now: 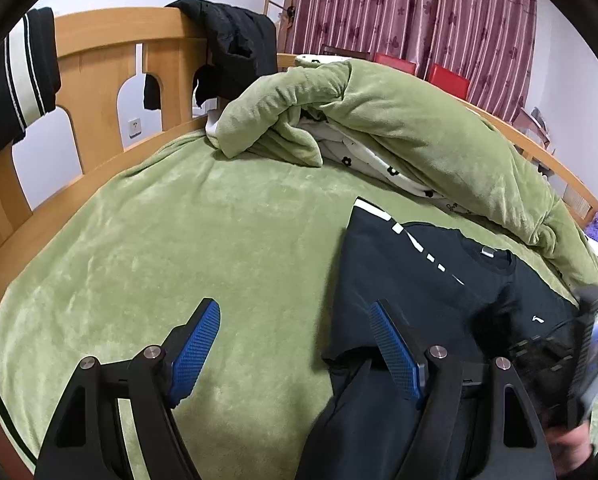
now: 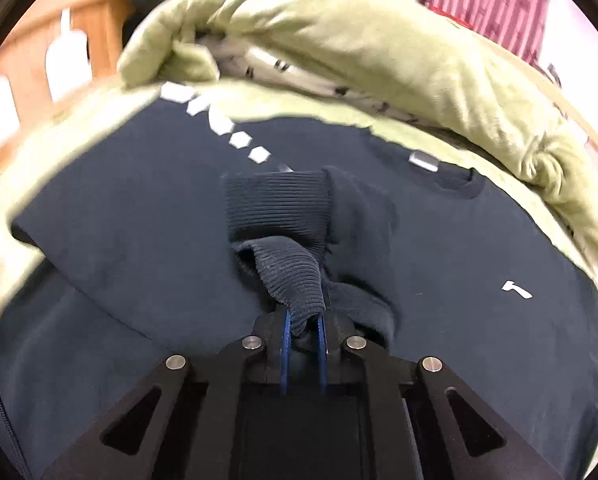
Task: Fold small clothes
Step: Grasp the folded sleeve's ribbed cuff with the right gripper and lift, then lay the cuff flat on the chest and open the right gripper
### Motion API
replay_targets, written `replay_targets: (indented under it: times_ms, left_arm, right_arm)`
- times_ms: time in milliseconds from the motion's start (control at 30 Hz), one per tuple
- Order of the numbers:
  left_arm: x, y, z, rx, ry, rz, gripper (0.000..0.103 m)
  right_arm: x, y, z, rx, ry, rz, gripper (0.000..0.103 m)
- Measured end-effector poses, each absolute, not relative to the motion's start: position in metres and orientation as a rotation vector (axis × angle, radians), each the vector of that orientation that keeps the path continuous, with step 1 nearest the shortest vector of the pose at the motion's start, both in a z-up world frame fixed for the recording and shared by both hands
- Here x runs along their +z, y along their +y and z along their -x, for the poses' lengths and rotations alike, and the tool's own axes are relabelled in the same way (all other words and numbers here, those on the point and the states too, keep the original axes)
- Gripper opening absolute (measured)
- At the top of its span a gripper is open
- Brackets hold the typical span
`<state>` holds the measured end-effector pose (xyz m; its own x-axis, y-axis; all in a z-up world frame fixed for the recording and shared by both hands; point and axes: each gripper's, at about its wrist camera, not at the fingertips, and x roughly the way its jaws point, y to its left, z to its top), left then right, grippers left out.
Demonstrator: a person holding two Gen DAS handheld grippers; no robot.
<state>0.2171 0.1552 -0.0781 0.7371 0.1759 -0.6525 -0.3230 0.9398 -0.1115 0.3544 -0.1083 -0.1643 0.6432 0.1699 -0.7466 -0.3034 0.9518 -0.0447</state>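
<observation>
Pinching the dark ribbed sleeve cuff [image 2: 295, 256], the right gripper [image 2: 302, 344] is clamped tight, apparently to fold it over the navy sweatshirt [image 2: 139, 208]; beside that sweatshirt, the left gripper [image 1: 295, 344] is held wide open, empty.

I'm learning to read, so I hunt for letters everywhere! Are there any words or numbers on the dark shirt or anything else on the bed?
No word or number can be read anywhere.
Dark shirt, row of white shapes: blocks only, no letters I can make out.
Dark shirt, small white chest mark: a logo shape, not a letter.
Dark shirt, grey neck label: too small and blurred to read.
White cloth under the green blanket: black flower prints only.
</observation>
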Motion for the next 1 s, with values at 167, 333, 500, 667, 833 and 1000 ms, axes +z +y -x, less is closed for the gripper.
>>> replay_targets:
  times_ms: [167,333,500,667,833,1000]
  left_arm:
    - [-0.077,0.152,-0.218,0.28,0.68,0.226,0.076]
    - [-0.079,0.153,-0.22,0.281,0.691,0.236,0.076]
    - [-0.084,0.154,-0.221,0.284,0.707,0.249,0.076]
    - [-0.088,0.151,-0.224,0.286,0.726,0.25,0.076]
    - [-0.09,0.146,-0.224,0.286,0.727,0.216,0.076]
    - [-0.093,0.14,-0.226,0.286,0.731,0.186,0.076]
  right_arm:
    - [-0.115,-0.16,-0.349,0.244,0.756,0.029,0.009]
    - [-0.091,-0.208,-0.343,0.21,0.731,-0.054,0.009]
    - [-0.093,-0.246,-0.334,0.182,0.749,-0.114,0.009]
    - [-0.117,-0.27,-0.331,0.165,0.829,-0.165,0.013]
    - [-0.141,-0.286,-0.323,0.106,0.879,-0.14,0.025]
    - [-0.159,-0.309,-0.32,0.086,0.913,-0.182,0.039]
